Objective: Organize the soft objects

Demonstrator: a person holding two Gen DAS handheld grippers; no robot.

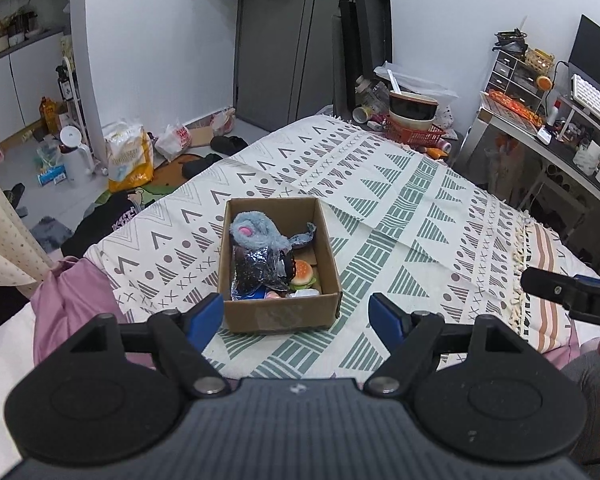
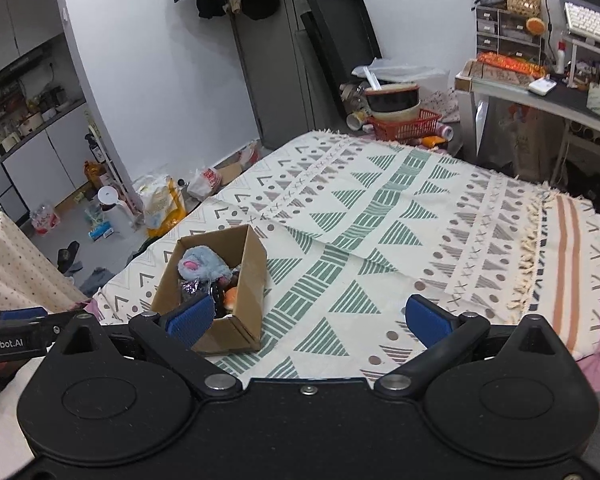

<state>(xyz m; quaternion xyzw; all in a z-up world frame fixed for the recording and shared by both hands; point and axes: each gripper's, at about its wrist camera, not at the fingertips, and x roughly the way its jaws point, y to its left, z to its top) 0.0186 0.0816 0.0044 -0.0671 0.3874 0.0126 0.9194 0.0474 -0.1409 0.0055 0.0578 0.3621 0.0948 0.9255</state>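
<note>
A cardboard box (image 1: pixel 284 316) (image 2: pixel 250 276) stands on the patterned bedspread (image 1: pixel 400 216) (image 2: pixel 380 216). Inside lie a grey plush toy with a pink patch (image 1: pixel 256 232) (image 2: pixel 204 266), a dark shiny bag (image 1: pixel 256 270), a toy burger (image 1: pixel 302 274) (image 2: pixel 232 298) and other small items. My left gripper (image 1: pixel 298 318) is open just in front of the box, holding nothing. My right gripper (image 2: pixel 310 316) is open to the right of the box, its left pad (image 2: pixel 190 318) overlapping the box's near corner. Each gripper shows at the edge of the other's view: the right one (image 1: pixel 572 296), the left one (image 2: pixel 16 326).
A pink cloth (image 1: pixel 72 304) lies at the bed's left edge. A red basket with stacked bowls (image 1: pixel 414 120) (image 2: pixel 400 114) sits past the far end. A desk with a keyboard (image 1: pixel 592 100) is at the right. Bags and bottles (image 1: pixel 128 156) clutter the floor at left.
</note>
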